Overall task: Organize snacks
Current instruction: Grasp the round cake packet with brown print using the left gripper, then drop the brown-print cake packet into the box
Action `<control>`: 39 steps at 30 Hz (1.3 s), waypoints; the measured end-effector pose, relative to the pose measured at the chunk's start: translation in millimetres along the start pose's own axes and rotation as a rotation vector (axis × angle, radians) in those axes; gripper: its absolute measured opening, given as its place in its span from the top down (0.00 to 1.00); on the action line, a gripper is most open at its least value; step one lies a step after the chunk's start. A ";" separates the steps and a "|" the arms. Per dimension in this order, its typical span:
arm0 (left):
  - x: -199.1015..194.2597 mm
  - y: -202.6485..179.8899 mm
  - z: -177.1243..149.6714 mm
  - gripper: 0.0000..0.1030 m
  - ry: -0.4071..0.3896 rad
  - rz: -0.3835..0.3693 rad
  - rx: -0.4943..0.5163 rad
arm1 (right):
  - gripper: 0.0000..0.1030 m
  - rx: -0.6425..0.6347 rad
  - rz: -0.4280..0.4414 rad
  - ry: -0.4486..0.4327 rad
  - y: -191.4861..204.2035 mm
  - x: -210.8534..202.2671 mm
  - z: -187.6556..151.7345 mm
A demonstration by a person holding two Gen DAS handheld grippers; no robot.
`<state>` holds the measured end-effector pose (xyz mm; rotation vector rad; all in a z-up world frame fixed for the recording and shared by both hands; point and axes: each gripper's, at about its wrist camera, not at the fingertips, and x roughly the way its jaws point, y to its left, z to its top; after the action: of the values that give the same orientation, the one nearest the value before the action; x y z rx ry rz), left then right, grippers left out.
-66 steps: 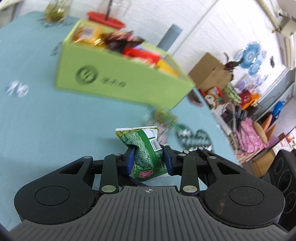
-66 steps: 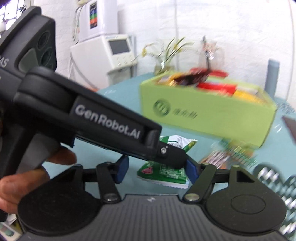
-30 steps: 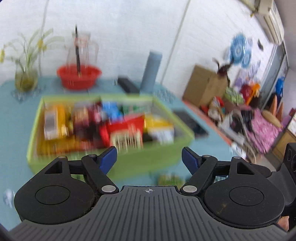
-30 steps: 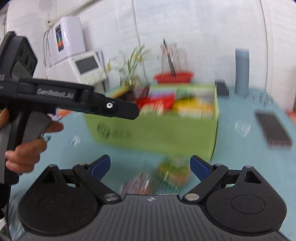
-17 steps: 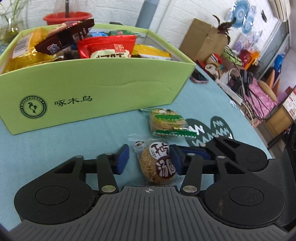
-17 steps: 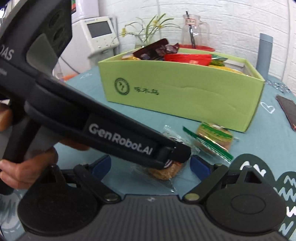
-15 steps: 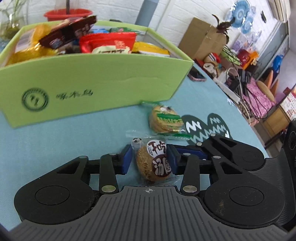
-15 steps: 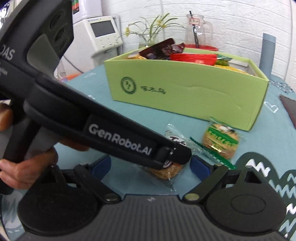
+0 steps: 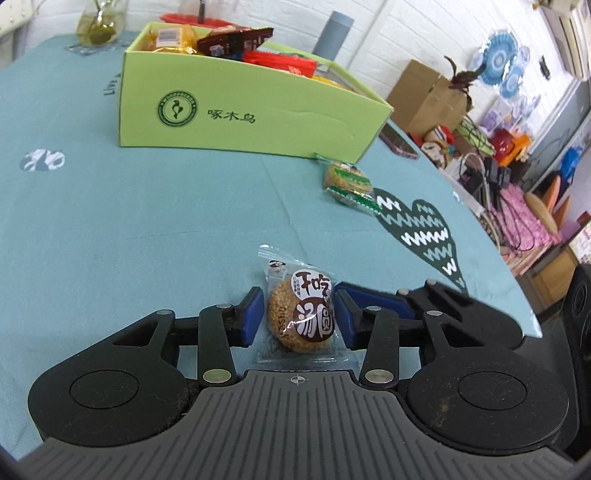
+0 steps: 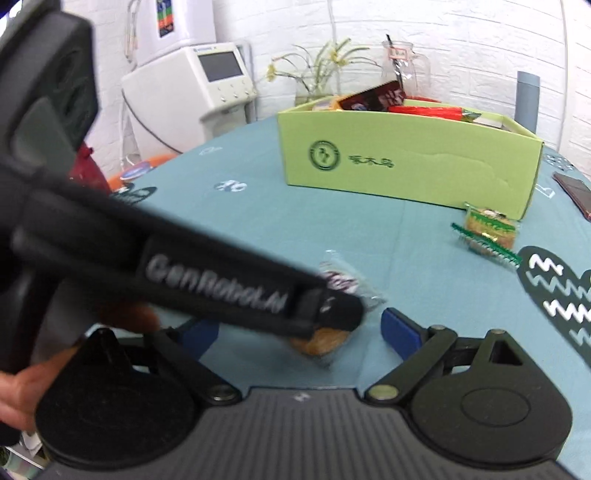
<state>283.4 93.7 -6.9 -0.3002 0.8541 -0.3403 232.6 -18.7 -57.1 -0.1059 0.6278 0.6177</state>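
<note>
My left gripper [image 9: 300, 314] is shut on a clear-wrapped round sesame snack [image 9: 301, 319] with a brown and white label, held above the teal tablecloth. In the right wrist view the same snack [image 10: 325, 338] shows partly behind the left gripper's black body [image 10: 207, 280]. My right gripper [image 10: 299, 334] is open and empty. A green cardboard box [image 9: 258, 114] full of snack packets stands further back; it also shows in the right wrist view [image 10: 410, 162]. A second wrapped snack with green stripes [image 9: 349, 182] lies near the box's right corner, seen too from the right wrist [image 10: 487, 230].
A phone [image 9: 397, 142] lies right of the box. A grey bottle [image 9: 332, 31], a red bowl [image 9: 184, 18] and a vase [image 9: 98, 26] stand behind it. The table edge [image 9: 517, 280] drops off at right. A white appliance [image 10: 192, 92] stands off the table, left.
My left gripper dropped the green packet in the box, came down on the sesame snack, shut on it and drew back from the box with it. The right gripper stayed open.
</note>
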 end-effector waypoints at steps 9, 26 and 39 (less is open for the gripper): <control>-2.3 -8.3 -3.8 0.50 -0.022 0.025 0.075 | 0.10 -0.055 -0.030 0.015 11.0 5.1 0.8; -5.8 -6.6 11.1 0.55 -0.022 -0.013 0.083 | 0.12 0.016 -0.014 -0.006 -0.6 -11.0 2.2; -3.4 2.3 7.5 0.90 -0.014 -0.048 -0.015 | 0.29 -0.013 0.057 -0.027 -5.5 -11.5 11.8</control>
<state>287.5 98.0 -0.9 -0.3369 0.8374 -0.3763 234.5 -25.8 -41.4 -0.0917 0.6020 0.6771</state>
